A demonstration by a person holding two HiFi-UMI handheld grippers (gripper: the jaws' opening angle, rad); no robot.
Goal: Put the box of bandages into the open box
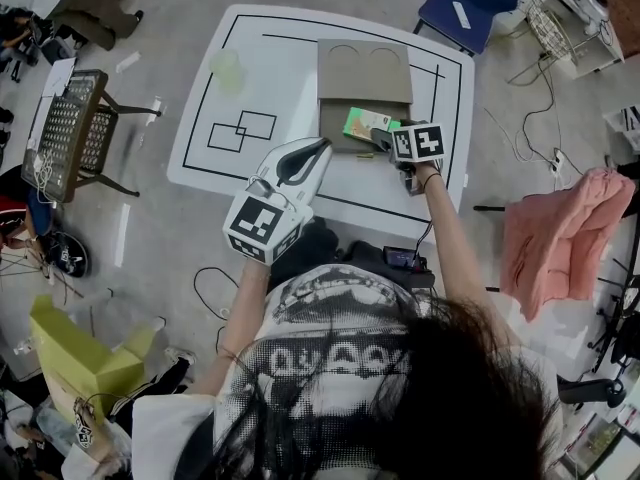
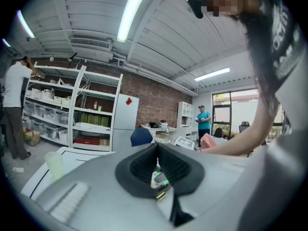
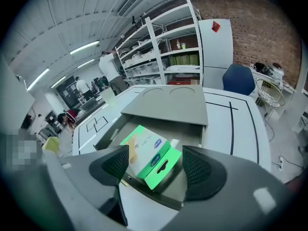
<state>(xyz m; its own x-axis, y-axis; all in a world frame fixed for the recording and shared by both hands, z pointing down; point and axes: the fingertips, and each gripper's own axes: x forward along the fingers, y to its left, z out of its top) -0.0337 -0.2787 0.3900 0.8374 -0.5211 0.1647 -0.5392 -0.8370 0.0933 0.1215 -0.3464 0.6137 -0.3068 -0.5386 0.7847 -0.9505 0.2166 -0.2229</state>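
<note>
Risk lies in the lean: the box of bandages point(image 3: 144, 154) sits tilted inside the open box point(image 3: 195, 134), its tab seemingly over the near wall. My right tongs point(image 3: 155, 153) gape wide, gripping nothing; a careless withdrawal could snag it. My left tongs point(image 2: 156, 150) are closed, empty.

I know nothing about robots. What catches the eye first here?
A bright green bandage box lies in the open grey box on the white table. The right gripper points at it with jaws wide apart, not gripping it. The left gripper, shut and empty, is held nearer the person.
</note>
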